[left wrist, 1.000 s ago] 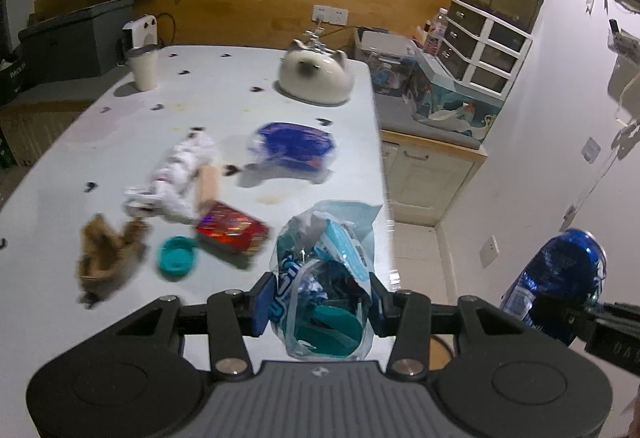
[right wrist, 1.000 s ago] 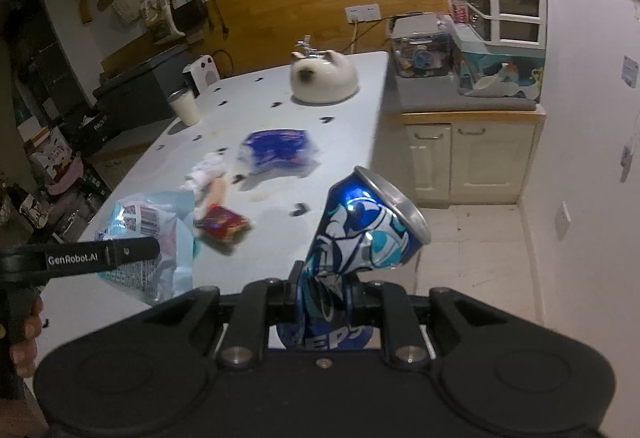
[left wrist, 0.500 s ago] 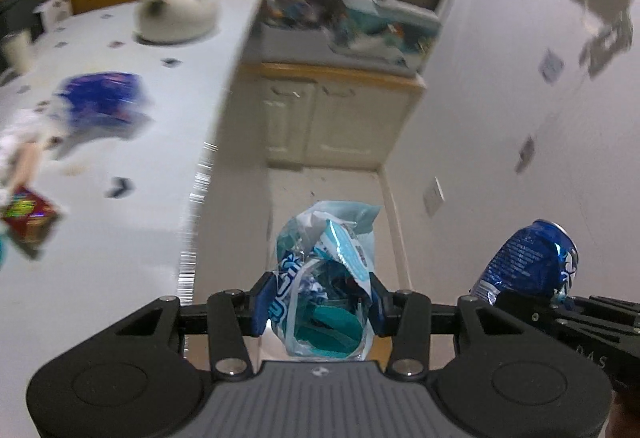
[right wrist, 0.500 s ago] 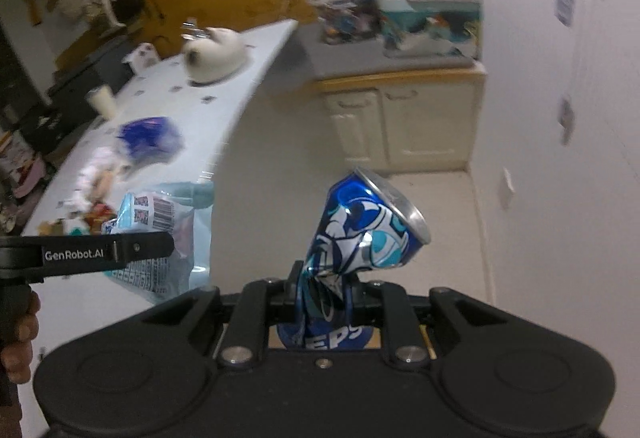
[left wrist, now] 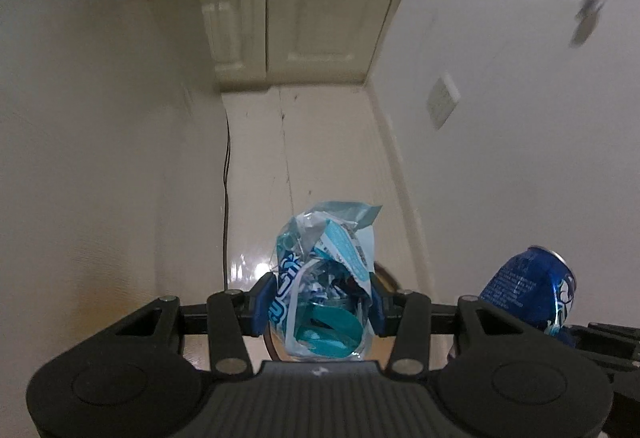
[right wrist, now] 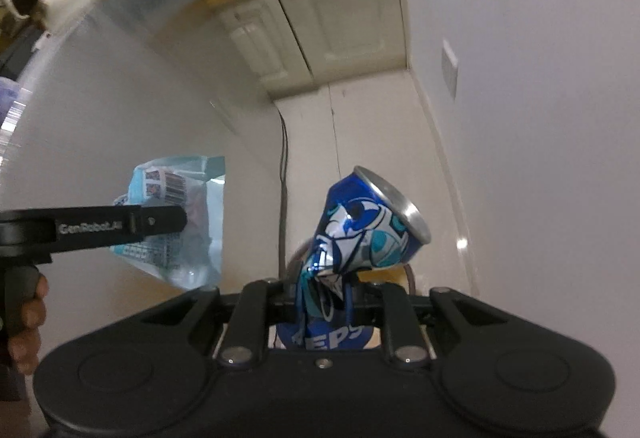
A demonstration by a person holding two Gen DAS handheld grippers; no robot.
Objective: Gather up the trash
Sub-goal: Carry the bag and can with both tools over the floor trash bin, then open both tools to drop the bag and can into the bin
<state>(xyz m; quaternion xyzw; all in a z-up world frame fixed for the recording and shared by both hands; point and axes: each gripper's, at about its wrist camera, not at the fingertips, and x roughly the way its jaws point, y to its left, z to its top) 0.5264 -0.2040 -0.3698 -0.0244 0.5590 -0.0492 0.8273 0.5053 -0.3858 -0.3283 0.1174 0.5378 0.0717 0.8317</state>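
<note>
Trash is sitting in both grippers, one piece in each. One left gripper (left wrist: 320,304) is holding one crinkled plastic bag (left wrist: 326,278), its two blue pads (left wrist: 262,302) pressing on the bag's sides, the jaws standing partly apart around the bag's width. The bag is sticking up toward twelve o'clock from between the fingers, showing teal and white print. One right gripper (right wrist: 324,298) is pinching one crushed blue can (right wrist: 360,238), jaws nearly together on the can's flattened waist; the can's silver top is leaning toward one o'clock. In the left wrist view that same can (left wrist: 528,290) is appearing at four o'clock, well apart from the bag. In the right wrist view the bag (right wrist: 176,222) is hanging at nine o'clock behind the left gripper's black finger (right wrist: 120,224), and one hand (right wrist: 24,322) is gripping its handle at eight o'clock. Both grippers are pointing steeply down over one pale floor (left wrist: 320,158). One white cabinet (left wrist: 296,26) with two doors is standing at twelve o'clock, and one thin dark cable (left wrist: 226,174) is running down along the wall at eleven o'clock. One wall plate (left wrist: 442,102) is showing at two o'clock.
</note>
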